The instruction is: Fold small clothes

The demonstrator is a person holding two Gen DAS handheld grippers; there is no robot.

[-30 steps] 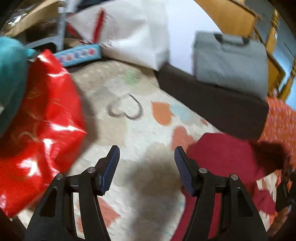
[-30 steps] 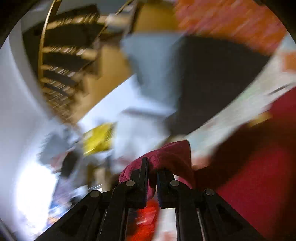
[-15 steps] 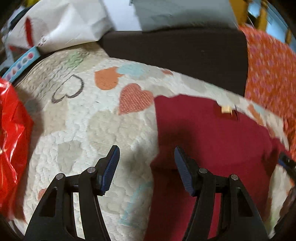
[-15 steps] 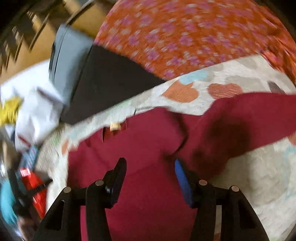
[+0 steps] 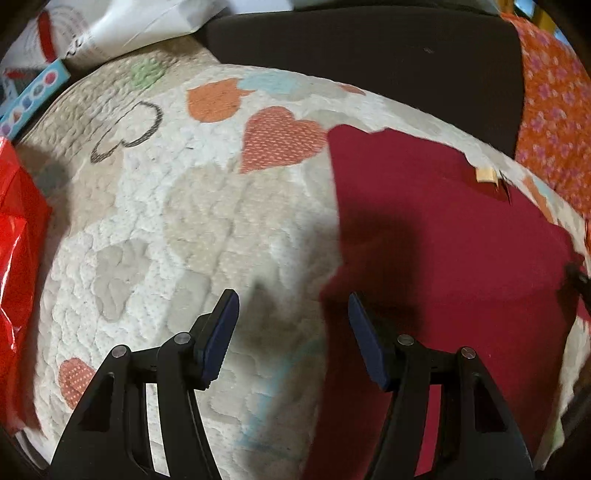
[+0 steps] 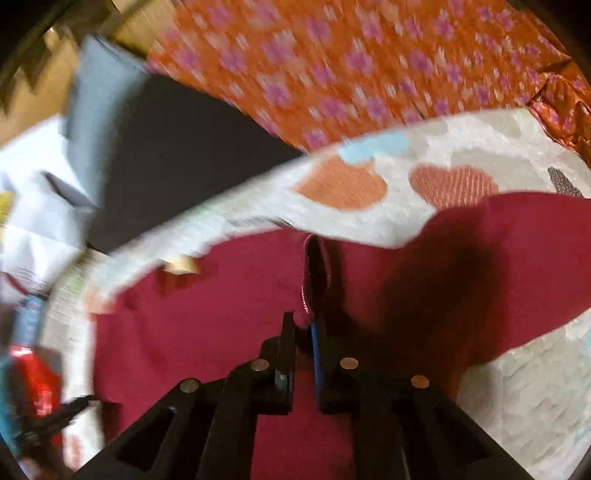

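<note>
A dark red garment (image 5: 443, 236) lies spread on a quilt with heart shapes (image 5: 192, 206). It has a small tan label (image 5: 485, 173) at its far edge. My left gripper (image 5: 291, 314) is open and empty, low over the quilt at the garment's left edge. In the right wrist view the red garment (image 6: 207, 314) fills the middle, with a sleeve (image 6: 517, 258) out to the right. My right gripper (image 6: 303, 325) is shut on a raised fold of the garment (image 6: 314, 273).
A shiny red bag (image 5: 18, 258) lies at the quilt's left edge. A dark cushion (image 5: 369, 62) and an orange flowered cloth (image 5: 554, 103) border the far side. A white bag (image 5: 122, 26) and a blue box (image 5: 33, 92) sit at far left.
My right gripper, open half a second ago, has shut on a fold of the red garment. My left gripper has come a little closer to the quilt and stays open.
</note>
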